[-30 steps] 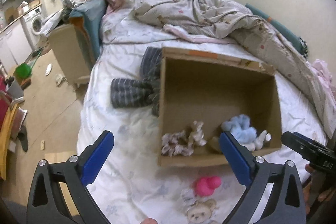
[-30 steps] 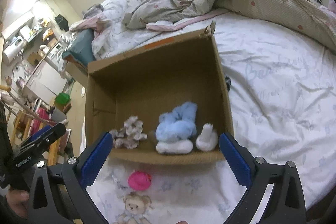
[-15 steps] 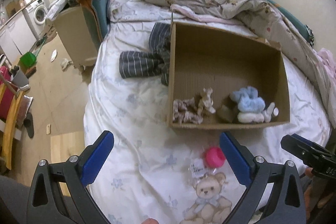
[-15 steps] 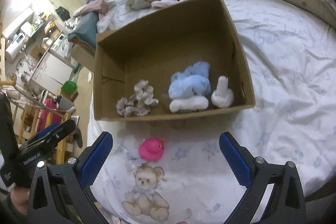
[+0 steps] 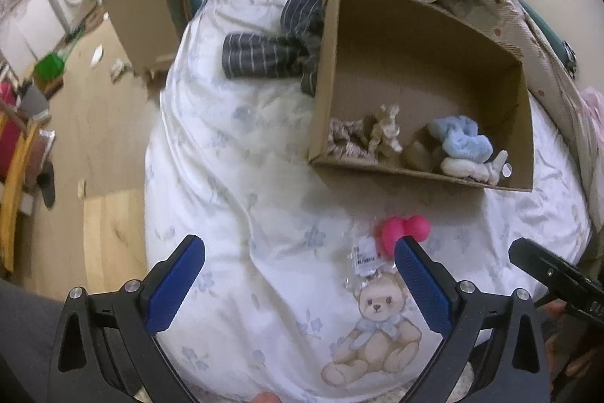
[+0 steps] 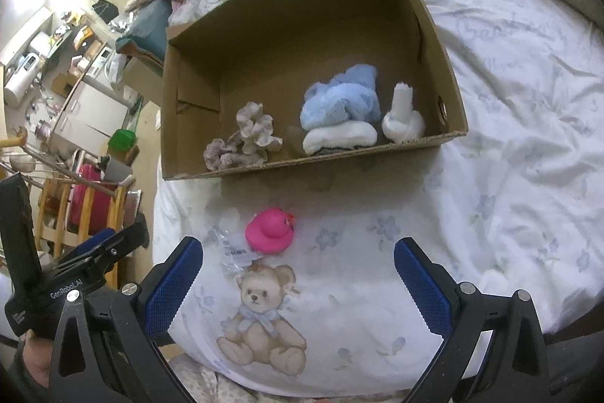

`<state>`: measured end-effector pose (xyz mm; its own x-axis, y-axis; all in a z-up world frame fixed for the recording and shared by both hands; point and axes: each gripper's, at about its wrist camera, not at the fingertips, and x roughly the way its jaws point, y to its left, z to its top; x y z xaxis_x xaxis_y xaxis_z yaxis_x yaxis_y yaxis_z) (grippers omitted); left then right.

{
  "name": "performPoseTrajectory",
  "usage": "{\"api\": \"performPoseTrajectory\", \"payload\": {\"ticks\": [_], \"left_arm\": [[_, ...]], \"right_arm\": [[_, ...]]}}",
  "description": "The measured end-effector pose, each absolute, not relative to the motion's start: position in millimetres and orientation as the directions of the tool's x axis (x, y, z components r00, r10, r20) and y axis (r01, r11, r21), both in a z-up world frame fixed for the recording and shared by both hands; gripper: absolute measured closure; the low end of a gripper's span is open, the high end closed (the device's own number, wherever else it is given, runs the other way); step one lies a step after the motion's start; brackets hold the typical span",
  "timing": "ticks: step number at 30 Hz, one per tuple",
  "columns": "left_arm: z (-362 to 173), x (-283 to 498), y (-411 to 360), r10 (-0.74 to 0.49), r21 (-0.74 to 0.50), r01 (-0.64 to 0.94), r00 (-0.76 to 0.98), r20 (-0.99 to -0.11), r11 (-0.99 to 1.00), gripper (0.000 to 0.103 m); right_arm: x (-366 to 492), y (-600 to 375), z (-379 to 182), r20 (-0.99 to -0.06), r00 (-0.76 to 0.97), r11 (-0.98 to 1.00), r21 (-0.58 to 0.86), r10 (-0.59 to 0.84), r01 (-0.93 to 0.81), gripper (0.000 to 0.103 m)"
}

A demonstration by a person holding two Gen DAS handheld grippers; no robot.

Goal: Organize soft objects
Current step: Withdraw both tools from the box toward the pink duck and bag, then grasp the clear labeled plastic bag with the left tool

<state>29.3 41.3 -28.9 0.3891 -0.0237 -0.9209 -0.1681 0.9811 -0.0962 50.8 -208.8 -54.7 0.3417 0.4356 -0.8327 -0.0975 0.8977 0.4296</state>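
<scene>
- The pink duck toy (image 6: 270,231) sits on the bed, just ahead of the right gripper (image 6: 298,274) and a bit to its left side.
- It looks small, light and squishy. I think a gentle pinch across its round body would work best, because the little head could slip out.
- A clear plastic tag (image 6: 234,252) lies touching the duck, nearer the gripper. It could get caught too.
- The right gripper's blue fingers are wide apart and hold nothing.
- The left gripper (image 5: 300,284) is also wide apart and empty, with the duck (image 5: 404,233) by its right finger.
- The cardboard box (image 6: 449,93) is farther ahead, past the duck, with fluffy things (image 6: 341,101) inside.
- The white bed sheet (image 6: 509,176) is soft and wrinkly, so it may sink when pushed.
- A messy room is off to the left.
</scene>
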Motion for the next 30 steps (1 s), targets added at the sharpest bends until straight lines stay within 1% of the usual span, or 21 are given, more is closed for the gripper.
{"api": "performPoseTrajectory", "payload": {"ticks": [3, 9, 13, 15, 17, 18, 19, 20, 21, 22, 25, 27, 28, 29, 30], "left_arm": [[-37, 31, 45, -0.036, -0.113, -0.196, 0.357, -0.933, 0.974, 0.003], [-48, 38, 46, -0.051, -0.136, -0.241, 0.330, -0.943, 0.961, 0.003], [-60, 44, 37, -0.086, -0.160, -0.234, 0.297, -0.951, 0.959, 0.004], [-69, 48, 28, -0.101, -0.163, -0.217, 0.270, -0.958, 0.963, 0.006], [-81, 52, 19, -0.115, -0.164, -0.199, 0.237, -0.965, 0.966, 0.015], [-87, 54, 14, -0.125, -0.168, -0.191, 0.217, -0.968, 0.967, 0.016], [-93, 56, 10, -0.128, -0.166, -0.183, 0.203, -0.971, 0.969, 0.022], [-97, 57, 6, -0.122, -0.158, -0.175, 0.202, -0.972, 0.972, 0.037], [-102, 59, 1, -0.108, -0.144, -0.164, 0.210, -0.972, 0.976, 0.043], [-106, 62, -3, -0.105, -0.138, -0.155, 0.202, -0.974, 0.978, 0.045], [-120, 68, -9, -0.137, -0.163, -0.153, 0.167, -0.976, 0.975, 0.046], [-126, 70, -9, -0.154, -0.178, -0.165, 0.152, -0.976, 0.970, 0.050], [-128, 71, -8, -0.167, -0.192, -0.172, 0.148, -0.975, 0.966, 0.062], [-131, 72, -7, -0.183, -0.207, -0.178, 0.140, -0.973, 0.962, 0.078], [-133, 73, -6, -0.209, -0.230, -0.187, 0.124, -0.970, 0.955, 0.081]], "right_arm": [[53, -209, -66, -0.840, 0.296, 0.887, 0.456, 0.455, -0.071, 0.000], [55, -203, -80, -0.881, 0.245, 0.912, 0.407, 0.406, -0.049, 0.000], [59, -207, -88, -0.897, 0.228, 0.922, 0.386, 0.378, -0.010, 0.000], [61, -210, -92, -0.901, 0.221, 0.923, 0.386, 0.374, 0.011, 0.000], [63, -214, -95, -0.901, 0.215, 0.919, 0.392, 0.377, 0.032, 0.000], [64, -214, -96, -0.900, 0.212, 0.918, 0.396, 0.380, 0.038, 0.000], [65, -215, -96, -0.900, 0.211, 0.916, 0.399, 0.382, 0.042, 0.000], [65, -215, -97, -0.899, 0.210, 0.915, 0.401, 0.384, 0.045, 0.000], [65, -215, -96, -0.898, 0.209, 0.914, 0.403, 0.386, 0.047, 0.000], [65, -215, -96, -0.898, 0.209, 0.913, 0.406, 0.388, 0.047, 0.000], [66, -214, -96, -0.897, 0.205, 0.912, 0.407, 0.392, 0.040, 0.000], [66, -212, -97, -0.898, 0.201, 0.913, 0.406, 0.392, 0.034, 0.000], [66, -211, -97, -0.898, 0.198, 0.914, 0.405, 0.392, 0.031, 0.000], [66, -211, -97, -0.899, 0.197, 0.914, 0.405, 0.392, 0.030, 0.000], [66, -211, -97, -0.899, 0.195, 0.914, 0.404, 0.391, 0.029, 0.000]]}}
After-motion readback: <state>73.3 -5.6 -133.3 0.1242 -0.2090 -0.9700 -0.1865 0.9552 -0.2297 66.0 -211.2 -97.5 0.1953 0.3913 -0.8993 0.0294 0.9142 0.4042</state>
